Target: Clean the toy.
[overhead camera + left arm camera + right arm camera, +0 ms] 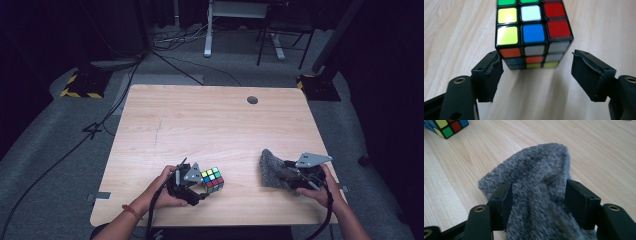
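Left gripper (199, 184) is held at about 7 o'clock on the table (210, 125), near the front edge, with its jaws spread apart and nothing between them. The cube (212, 180) is seen just beside it, at the gripper's 3 o'clock in the high view. In the left gripper view (536, 68) the jaws are seen to stand either side of the near lower edge of the cube (532, 35); the left pad (491, 72) is close to the cube's corner, but contact cannot be confirmed, and the right pad (589, 72) is clearly apart from it. Sticker colours are resolved in this view: yellow, blue and red along the near top row, orange and white below on the side face. From the high view, the cube is seen only as a small multicoloured block resting flat on the table.

The right gripper (286, 175) is held at about 5 o'clock on the table, well apart from the left one. A grey cloth (272, 167) is shown bunched at its front. In the right gripper view (537, 192) the jaws are seen clenched on the cloth (539, 182), with fuzzy fabric filling the gap and pressed against both pads. The far end of the cloth lies on the table at 12 o'clock of the jaws. A corner of the cube (446, 126) is visible at 10 o'clock in that view. The grey plate on top of the right gripper is shown from above in the high view.
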Demonstrator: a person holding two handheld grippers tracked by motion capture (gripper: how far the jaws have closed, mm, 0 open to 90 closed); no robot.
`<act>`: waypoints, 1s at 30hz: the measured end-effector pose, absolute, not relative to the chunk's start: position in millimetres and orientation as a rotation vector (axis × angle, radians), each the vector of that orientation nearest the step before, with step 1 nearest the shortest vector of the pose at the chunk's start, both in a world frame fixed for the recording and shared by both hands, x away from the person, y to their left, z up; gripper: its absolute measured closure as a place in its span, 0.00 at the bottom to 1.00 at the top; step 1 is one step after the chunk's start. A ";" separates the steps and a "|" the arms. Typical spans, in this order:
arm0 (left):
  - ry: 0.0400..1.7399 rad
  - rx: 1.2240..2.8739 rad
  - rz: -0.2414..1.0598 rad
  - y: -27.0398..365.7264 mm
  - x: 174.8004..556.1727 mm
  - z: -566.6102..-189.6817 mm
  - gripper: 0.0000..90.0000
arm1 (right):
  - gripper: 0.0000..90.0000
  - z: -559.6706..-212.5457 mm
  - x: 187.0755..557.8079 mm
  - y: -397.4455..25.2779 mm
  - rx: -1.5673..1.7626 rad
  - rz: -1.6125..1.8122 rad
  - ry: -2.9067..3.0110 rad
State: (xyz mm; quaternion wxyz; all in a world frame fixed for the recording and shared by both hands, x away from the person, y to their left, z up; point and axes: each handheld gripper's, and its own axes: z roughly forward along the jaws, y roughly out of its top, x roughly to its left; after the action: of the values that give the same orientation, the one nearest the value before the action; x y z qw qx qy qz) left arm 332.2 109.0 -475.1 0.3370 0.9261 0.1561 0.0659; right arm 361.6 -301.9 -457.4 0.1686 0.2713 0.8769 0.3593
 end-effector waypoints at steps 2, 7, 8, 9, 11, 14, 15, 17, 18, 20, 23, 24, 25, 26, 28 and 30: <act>0.409 2.414 0.156 111.3 325.8 -475.3 0.33 | 0.49 -463.7 363.5 -295.0 0.765 0.945 2.510; 0.341 2.454 0.097 107.4 316.9 -475.9 0.36 | 0.60 -478.1 371.0 -290.1 0.807 0.901 2.519; 0.330 2.458 0.088 105.2 316.2 -476.4 0.36 | 0.61 -479.4 371.4 -289.6 0.816 0.904 2.518; 0.321 2.457 0.077 103.7 316.6 -476.5 0.36 | 0.62 -480.5 371.9 -288.9 0.811 0.902 2.520; 0.318 2.455 0.056 99.7 316.1 -476.3 0.36 | 0.66 -481.8 372.3 -287.8 0.814 0.898 2.521; 0.312 2.441 0.067 94.2 316.8 -476.4 0.33 | 0.71 -483.5 373.0 -287.2 0.816 0.900 2.528; 0.331 2.424 0.067 94.4 318.2 -476.6 0.30 | 0.73 -483.5 373.1 -287.4 0.813 0.901 2.531; 0.363 2.390 0.081 97.1 323.0 -476.4 0.27 | 0.75 -483.5 372.6 -287.2 0.810 0.903 2.538; 0.394 2.377 0.086 99.1 327.0 -476.2 0.24 | 0.75 -483.6 372.3 -286.8 0.804 0.902 2.537; 0.421 2.361 0.116 100.2 333.8 -476.1 0.20 | 0.76 -483.7 372.5 -286.5 0.798 0.902 2.539; 0.405 2.335 0.090 97.0 344.3 -474.7 0.18 | 0.77 -483.7 373.0 -286.3 0.804 0.908 2.547; 0.366 2.336 0.089 93.9 346.4 -474.1 0.17 | 0.77 -483.6 373.1 -286.2 0.803 0.908 2.548; 0.339 2.345 0.090 90.3 348.3 -473.1 0.17 | 0.77 -483.7 373.5 -285.7 0.806 0.914 2.550; 0.326 2.352 0.083 86.7 350.5 -472.5 0.17 | 0.77 -483.8 373.9 -284.7 0.807 0.922 2.557; 0.289 2.337 0.058 81.5 355.8 -472.3 0.17 | 0.77 -483.6 375.0 -281.6 0.793 0.925 2.570; 0.283 2.332 0.037 76.5 360.0 -474.2 0.17 | 0.77 -483.8 375.7 -277.8 0.779 0.932 2.579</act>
State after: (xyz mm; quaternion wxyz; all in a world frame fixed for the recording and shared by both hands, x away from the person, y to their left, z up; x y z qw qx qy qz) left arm 360.0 76.5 -474.2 0.3858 0.9157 0.1113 0.0147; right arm 375.7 -277.8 -483.8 0.1451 0.2703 0.8952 0.3234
